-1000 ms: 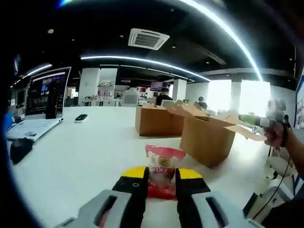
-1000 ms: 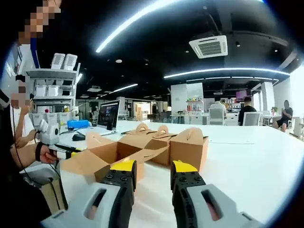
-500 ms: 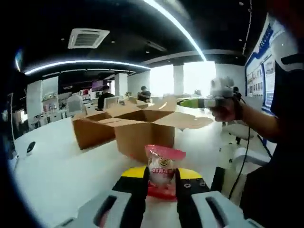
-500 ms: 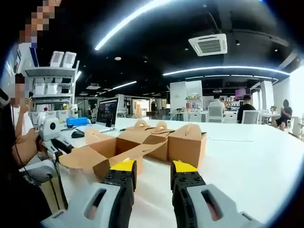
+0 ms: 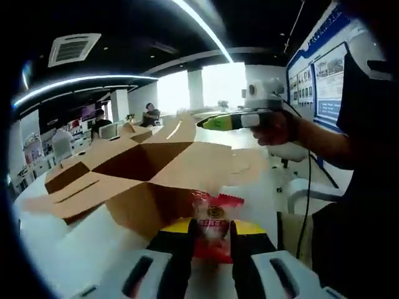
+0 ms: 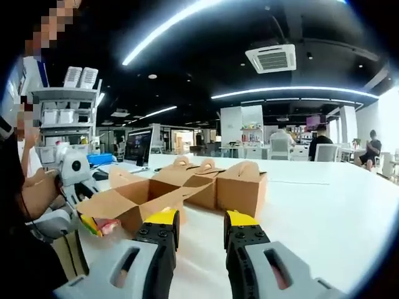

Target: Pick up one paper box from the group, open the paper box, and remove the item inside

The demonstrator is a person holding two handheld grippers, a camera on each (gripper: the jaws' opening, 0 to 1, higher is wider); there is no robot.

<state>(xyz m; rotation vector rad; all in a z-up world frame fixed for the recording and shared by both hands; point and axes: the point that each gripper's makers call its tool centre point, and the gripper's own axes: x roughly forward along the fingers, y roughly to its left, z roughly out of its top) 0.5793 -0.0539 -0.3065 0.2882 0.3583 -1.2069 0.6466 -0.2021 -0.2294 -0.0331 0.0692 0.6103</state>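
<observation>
Left gripper [image 5: 211, 232] clamped on red-and-clear plastic snack packet [image 5: 212, 219] beside open brown paper box [image 5: 134, 180]. Right gripper [image 6: 194, 225] apart, empty, over white table [image 6: 324, 212].

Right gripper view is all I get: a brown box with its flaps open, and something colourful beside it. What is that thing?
Observer: A red snack packet. In the left gripper view the left gripper is shut on it.
Operator: Is it in the box?
Observer: No, it is held outside, in front of the open box.
Operator: Anything else inside?
Observer: The part of the inside that the left gripper view shows looks bare; the bottom is hidden.
</observation>
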